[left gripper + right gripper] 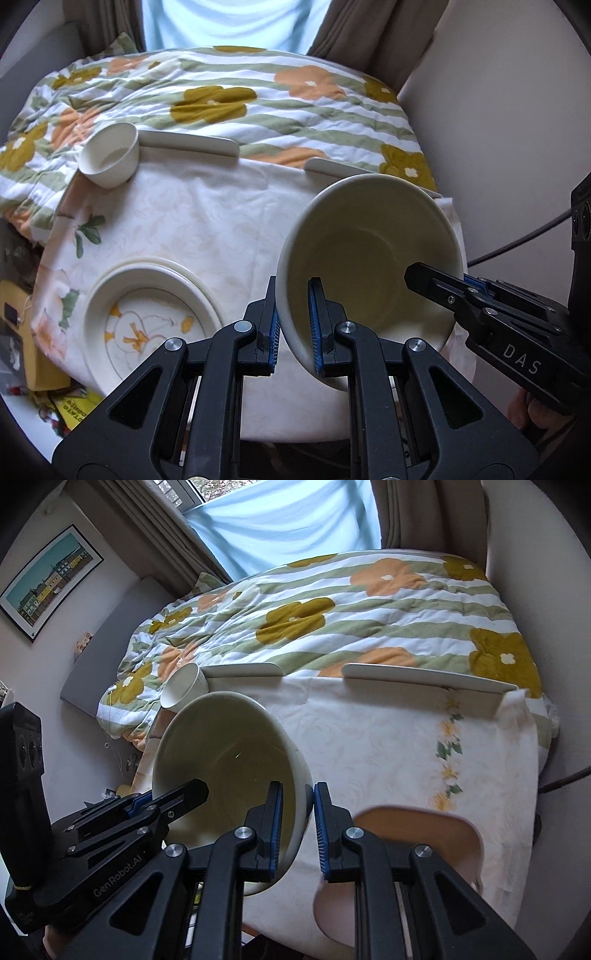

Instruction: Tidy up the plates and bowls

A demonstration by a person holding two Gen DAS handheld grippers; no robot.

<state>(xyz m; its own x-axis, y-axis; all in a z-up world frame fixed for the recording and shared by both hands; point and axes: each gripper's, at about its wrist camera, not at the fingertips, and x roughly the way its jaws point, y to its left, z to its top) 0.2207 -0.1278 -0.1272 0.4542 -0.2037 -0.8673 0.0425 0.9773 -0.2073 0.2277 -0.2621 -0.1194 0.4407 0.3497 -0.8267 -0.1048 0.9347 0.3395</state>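
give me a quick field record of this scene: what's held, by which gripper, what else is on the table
held item: large cream ceramic bowl, tilted, off the table
left gripper: fingers shut on the bowl's near rim
right gripper: fingers straddle the opposite rim
stack: floral-patterned cream plates on the cloth-covered table
far left: small white cup, tipped at the table's far edge

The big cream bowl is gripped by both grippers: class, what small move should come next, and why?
Probably the right gripper lets go: the left gripper also pinches the big cream bowl, held tilted above the table, and could carry it alone toward the stacked plates.
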